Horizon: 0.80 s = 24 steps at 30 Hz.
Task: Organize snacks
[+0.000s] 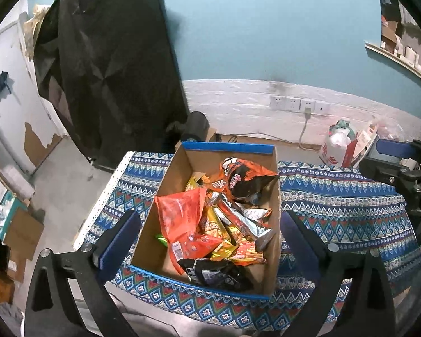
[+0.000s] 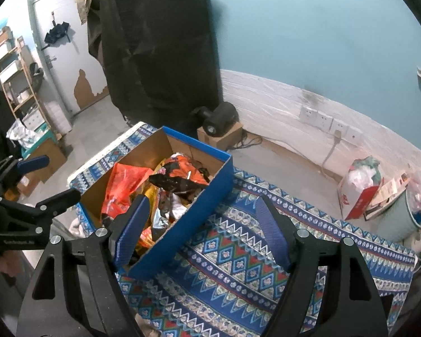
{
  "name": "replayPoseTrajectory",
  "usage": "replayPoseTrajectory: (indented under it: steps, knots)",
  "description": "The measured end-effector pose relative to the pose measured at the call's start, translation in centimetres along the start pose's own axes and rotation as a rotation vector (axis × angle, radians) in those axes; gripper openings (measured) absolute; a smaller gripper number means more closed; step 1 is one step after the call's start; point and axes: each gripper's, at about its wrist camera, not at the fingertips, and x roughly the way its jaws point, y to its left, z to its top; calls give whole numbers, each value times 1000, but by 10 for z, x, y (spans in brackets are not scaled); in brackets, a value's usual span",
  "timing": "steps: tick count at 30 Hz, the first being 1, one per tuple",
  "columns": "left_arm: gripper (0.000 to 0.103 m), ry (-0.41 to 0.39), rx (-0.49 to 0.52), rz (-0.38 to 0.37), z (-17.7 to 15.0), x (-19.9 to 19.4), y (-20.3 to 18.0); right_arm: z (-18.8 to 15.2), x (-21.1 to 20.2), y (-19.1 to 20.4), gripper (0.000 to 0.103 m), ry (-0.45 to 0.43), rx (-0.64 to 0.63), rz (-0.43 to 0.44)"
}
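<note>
snack packets [image 1: 210,219] piling inside blue-edged cardboard box [image 1: 233,146] on patterned cloth [image 1: 336,196].
left gripper [image 1: 210,224] hovering wide over the box, holding nothing; right gripper [image 2: 202,224] spreading wide at the box's 4 o'clock, holding nothing; red-and-white bag [image 2: 359,193] sitting at 2 o'clock, well apart.

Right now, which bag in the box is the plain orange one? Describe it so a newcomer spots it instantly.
Find the blue-rimmed cardboard box on the patterned tablecloth. Inside, against its left wall, lies the orange bag, flat and crinkled, on top of the pile. Unlike the orange-and-black bag at the far end, it is almost solid orange with little printing.
</note>
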Motion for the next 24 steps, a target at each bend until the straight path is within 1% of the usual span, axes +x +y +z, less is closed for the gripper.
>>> replayPoseTrajectory:
  steps: [15, 24]
  knots:
    - [101, 15, 18, 4, 2, 3, -8, -2, -4, -5, 77, -1, 5, -1]
    - [101, 9, 34, -1, 2, 0, -12, -2, -2, -3, 77, 5, 2, -5]
